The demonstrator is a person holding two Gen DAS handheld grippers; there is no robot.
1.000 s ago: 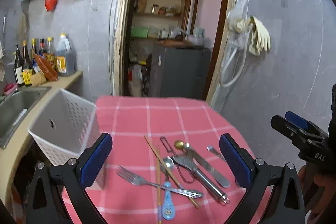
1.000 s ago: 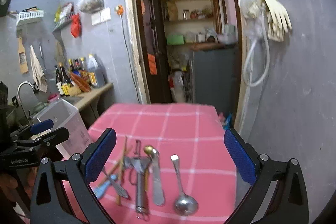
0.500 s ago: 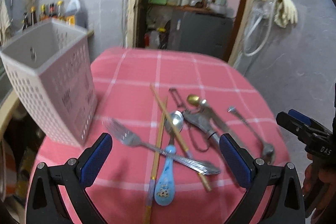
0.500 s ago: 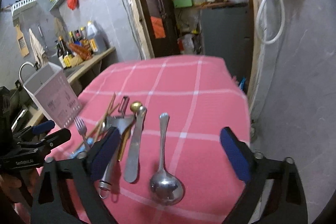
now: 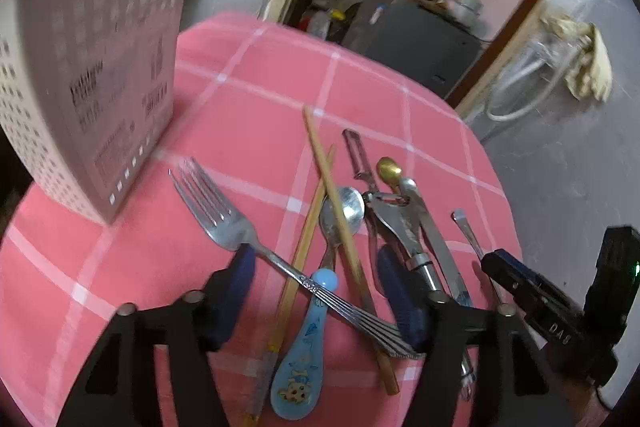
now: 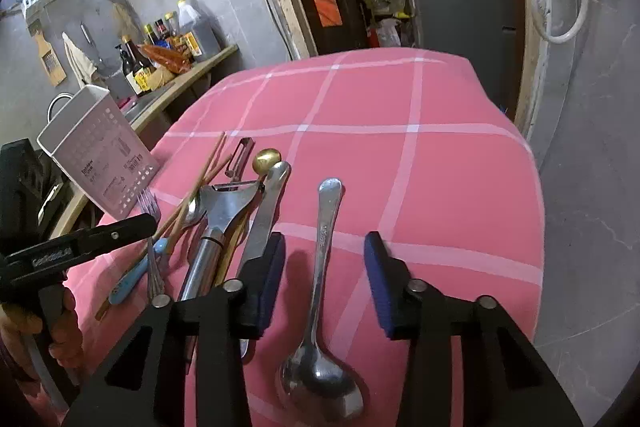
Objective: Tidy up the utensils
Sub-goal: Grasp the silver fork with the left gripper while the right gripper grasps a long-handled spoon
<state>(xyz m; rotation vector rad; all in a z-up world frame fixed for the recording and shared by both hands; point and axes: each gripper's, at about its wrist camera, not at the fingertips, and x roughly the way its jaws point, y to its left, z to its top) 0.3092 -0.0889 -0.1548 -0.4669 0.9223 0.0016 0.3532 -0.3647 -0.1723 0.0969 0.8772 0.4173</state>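
Note:
Several utensils lie in a heap on the pink checked tablecloth [image 5: 248, 99]. My left gripper [image 5: 316, 269] hovers low over them with its jaws closing. The fork's handle [image 5: 292, 273], two chopsticks [image 5: 336, 203] and a blue ceramic spoon [image 5: 304, 359] lie between its fingers, and neither pad touches them. My right gripper [image 6: 325, 247] straddles the handle of a big steel spoon [image 6: 320, 307]. Its jaws are closing too, with a gap on each side of the handle. A peeler [image 6: 224, 211], a table knife [image 6: 264, 223] and a gold spoon [image 6: 266, 159] lie left of it.
A white perforated basket [image 5: 92, 75] stands at the table's left edge, close to the fork's tines. Behind it are a counter with bottles [image 6: 168, 47] and a sink. The table's right edge drops off beside a grey wall. A doorway with shelves lies beyond.
Both grippers have come down close to the utensils and tipped further downward. Their jaws have narrowed from wide open, the left around the fork handle, the right around the big spoon's handle.

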